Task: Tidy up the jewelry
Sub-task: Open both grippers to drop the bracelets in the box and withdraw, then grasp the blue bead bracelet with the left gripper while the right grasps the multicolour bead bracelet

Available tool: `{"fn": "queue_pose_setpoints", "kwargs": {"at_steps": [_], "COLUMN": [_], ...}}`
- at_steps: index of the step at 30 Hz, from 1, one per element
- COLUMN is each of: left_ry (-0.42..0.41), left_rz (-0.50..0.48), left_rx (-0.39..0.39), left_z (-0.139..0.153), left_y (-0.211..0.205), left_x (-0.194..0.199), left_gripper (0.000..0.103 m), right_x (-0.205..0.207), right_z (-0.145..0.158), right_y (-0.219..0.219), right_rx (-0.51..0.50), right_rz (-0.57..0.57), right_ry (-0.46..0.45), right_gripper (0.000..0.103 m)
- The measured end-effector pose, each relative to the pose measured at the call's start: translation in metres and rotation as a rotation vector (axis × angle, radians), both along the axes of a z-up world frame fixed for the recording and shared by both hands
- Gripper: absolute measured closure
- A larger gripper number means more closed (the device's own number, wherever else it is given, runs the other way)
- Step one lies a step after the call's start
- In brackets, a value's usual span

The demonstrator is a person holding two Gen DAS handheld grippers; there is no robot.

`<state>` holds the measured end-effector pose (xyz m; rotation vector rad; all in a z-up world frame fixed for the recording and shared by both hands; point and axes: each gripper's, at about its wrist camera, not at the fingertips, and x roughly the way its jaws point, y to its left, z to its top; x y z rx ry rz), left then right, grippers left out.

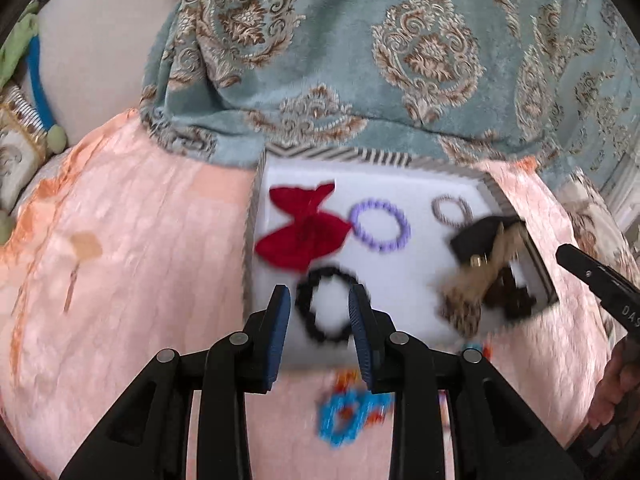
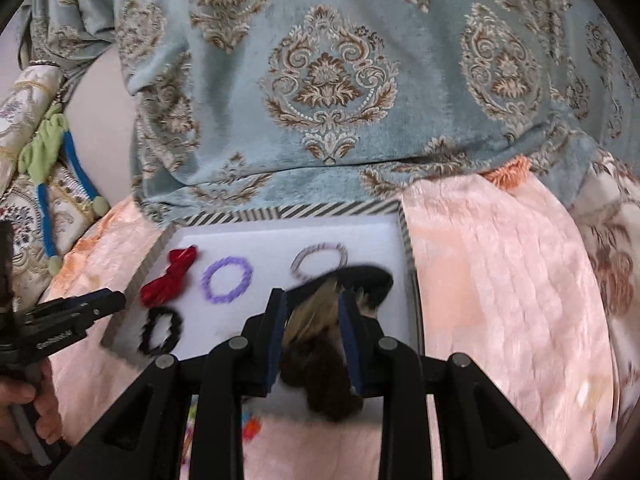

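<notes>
A white tray with a striped rim (image 1: 256, 184) (image 2: 280, 213) lies on a pink bedspread. In it are a red bow (image 1: 302, 230) (image 2: 170, 276), a purple ring (image 1: 380, 226) (image 2: 227, 275), a pale ring (image 1: 452, 210) (image 2: 319, 258) and a black scrunchie (image 1: 326, 308) (image 2: 160, 330). My left gripper (image 1: 320, 308) is open, its fingers either side of the black scrunchie. My right gripper (image 2: 312, 320) grips a leopard and black bow clip (image 2: 320, 364) (image 1: 480, 276) over the tray's right part. The right gripper's finger (image 1: 596, 276) shows at the edge of the left view.
A blue and orange beaded piece (image 1: 352, 408) lies on the bedspread (image 2: 500, 280) below the tray. A teal patterned blanket (image 2: 328, 80) rises behind the tray. Blue and green items (image 2: 60, 168) lie far left. My left gripper (image 2: 72, 320) shows at left of the right view.
</notes>
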<state>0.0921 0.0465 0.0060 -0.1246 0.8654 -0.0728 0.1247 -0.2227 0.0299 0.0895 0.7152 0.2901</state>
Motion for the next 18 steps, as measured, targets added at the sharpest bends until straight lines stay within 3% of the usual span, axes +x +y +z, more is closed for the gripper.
{"fn": "queue_pose_setpoints", "kwargs": {"at_steps": [7,9,18], "left_ry": [0.071,0.091,0.105], "left_rz": [-0.061,-0.075,-0.126], "left_rx": [-0.032,-0.026,-0.017], "left_z": [-0.035,-0.043,-0.053], "left_y": [-0.004,-0.009,-0.027], "left_x": [-0.046,-0.049,-0.042], "left_gripper": [0.090,0.090,0.090], "right_x": [-0.058,-0.059,-0.049], "right_z": [-0.039,-0.059,-0.077], "right_y": [0.012,0.022,0.045], "right_rx": [-0.007,-0.026,-0.027], "right_rz": [0.095,0.116,0.169], "right_ry": [0.091,0.170,0.230], "right_gripper": [0.075,0.075,0.075]}}
